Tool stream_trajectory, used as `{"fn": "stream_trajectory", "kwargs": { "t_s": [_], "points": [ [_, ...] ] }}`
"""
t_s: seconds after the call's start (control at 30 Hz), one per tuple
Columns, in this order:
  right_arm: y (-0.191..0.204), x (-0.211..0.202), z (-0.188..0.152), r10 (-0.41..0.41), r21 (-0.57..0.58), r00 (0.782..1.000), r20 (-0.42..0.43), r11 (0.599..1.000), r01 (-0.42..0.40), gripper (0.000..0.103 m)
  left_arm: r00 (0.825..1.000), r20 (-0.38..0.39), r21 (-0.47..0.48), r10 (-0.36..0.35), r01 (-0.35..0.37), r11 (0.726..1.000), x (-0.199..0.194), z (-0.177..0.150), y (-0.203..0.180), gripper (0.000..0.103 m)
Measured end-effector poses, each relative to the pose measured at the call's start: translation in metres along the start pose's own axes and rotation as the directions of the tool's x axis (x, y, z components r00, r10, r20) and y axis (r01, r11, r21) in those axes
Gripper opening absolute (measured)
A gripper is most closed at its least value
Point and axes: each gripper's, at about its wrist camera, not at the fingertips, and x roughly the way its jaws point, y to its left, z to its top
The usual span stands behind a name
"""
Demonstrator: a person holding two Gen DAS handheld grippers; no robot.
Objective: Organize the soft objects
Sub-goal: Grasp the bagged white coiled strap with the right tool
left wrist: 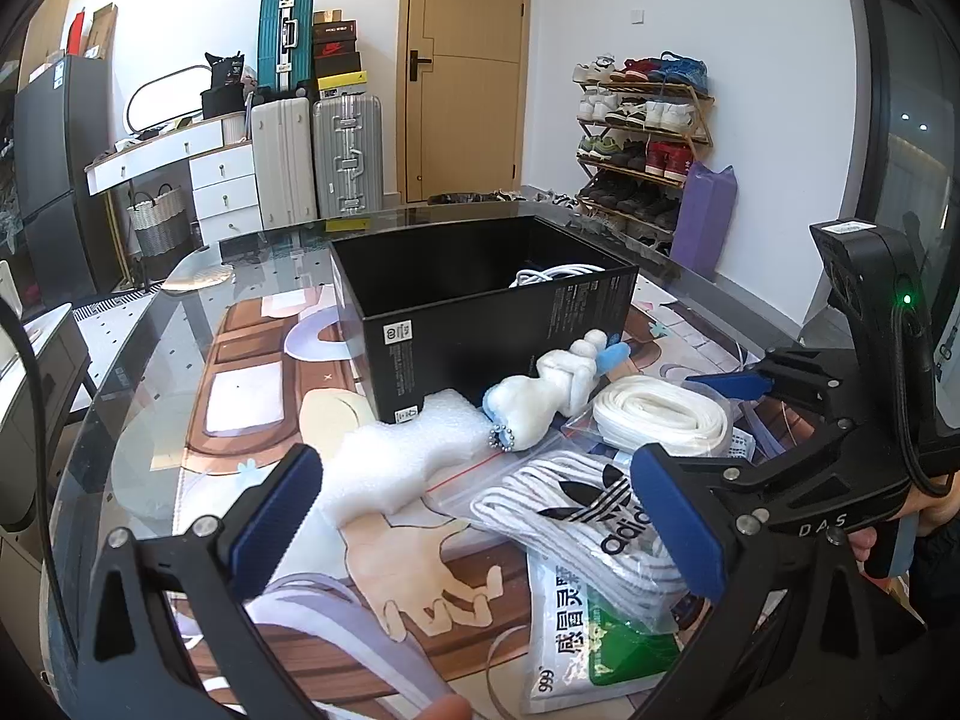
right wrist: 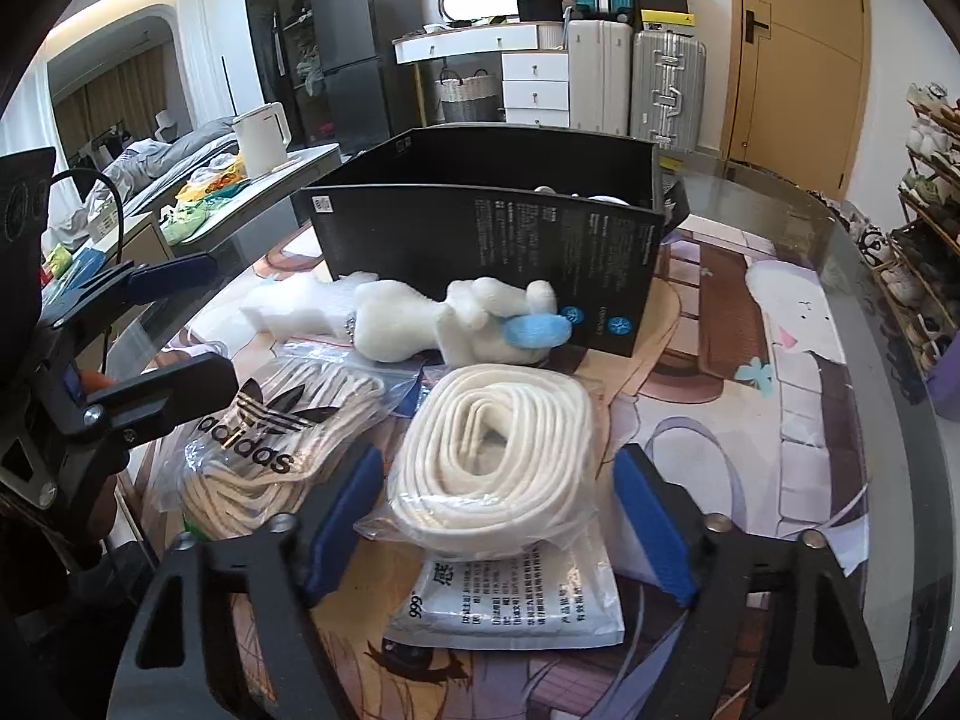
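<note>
Looking along the right gripper [right wrist: 498, 516], the right wrist view shows its two blue pads on either side of a bagged coil [right wrist: 501, 450] of flat white cord. The jaws stand apart, and I cannot tell whether the pads already touch the plastic; nothing looks squeezed. Under the coil, toward 6 o'clock, lies a white sachet [right wrist: 510, 600] with printed text. At 10 o'clock from the coil is a bag of laces [right wrist: 270, 438] with a black logo. At 12 o'clock a white plush [right wrist: 456, 318] with a blue part lies on the table [right wrist: 780, 372], just in front of the black box [right wrist: 492, 240]. A piece of white foam [right wrist: 288, 306] lies at 9 o'clock from the plush.

The left wrist view shows things that the right one hides. The box [left wrist: 480, 324] is open on top, and a white cord [left wrist: 552, 276] is already inside it, at its right end. This view also shows small metal beads [left wrist: 503, 438] at the lower end of the plush [left wrist: 546, 396]. The left gripper [left wrist: 480, 516] hangs over the table with its jaws wide and released, holding nothing; the foam [left wrist: 396, 462] and the laces [left wrist: 576, 510] lie between and beyond its pads. The right gripper [left wrist: 750, 384] appears at 3 o'clock, beside the coil [left wrist: 660, 414].
</note>
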Motion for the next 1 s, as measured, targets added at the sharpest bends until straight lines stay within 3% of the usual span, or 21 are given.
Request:
{"fn": "stream_trajectory", "kwargs": {
  "t_s": [0.6,1.0],
  "points": [
    [-0.001,-0.009,-0.001,-0.002,-0.021,1.000,0.014,1.000,0.002,0.059,1.000,-0.003,-0.001,0.001,-0.001,1.000,-0.001,-0.001,0.001,0.103],
    [-0.007,-0.032,0.006,-0.009,-0.006,0.994,0.111,1.000,0.009,0.056,1.000,-0.018,0.021,-0.013,0.013,1.000,-0.003,-0.002,-0.004,0.103]
  ]
}}
